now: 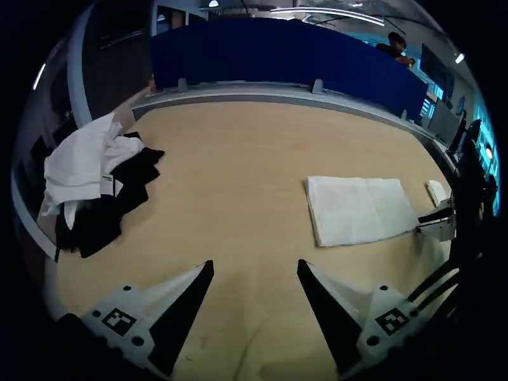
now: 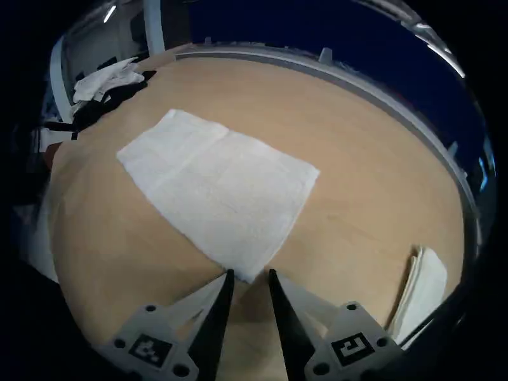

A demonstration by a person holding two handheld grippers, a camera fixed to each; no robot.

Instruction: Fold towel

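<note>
The towel (image 1: pixel 359 209) lies flat on the pale wooden table (image 1: pixel 241 159), a white oblong with a faint crease across its middle, so it looks folded at least once. In the right gripper view its near corner points straight at the right gripper (image 2: pixel 249 273), whose jaws are drawn narrow with the tip of that corner between them; whether they press on the cloth or merely bracket it cannot be told. The left gripper (image 1: pixel 254 263) hovers over bare table with its jaws wide and nothing in them, well apart from the towel, which sits ahead and to its right. The step in hand seems to be taking hold of a corner for a further fold. The next move probably calls for a firm pinch on that corner, the left gripper coming over to a matching corner, and both lifting together so the edges meet squarely. Farther off, a small folded white stack (image 2: pixel 422 286) lies near the table's edge, a heap of white and black cloths (image 1: pixel 95 184) sits at the far left, and a blue partition (image 1: pixel 286 57) backs the table
</note>
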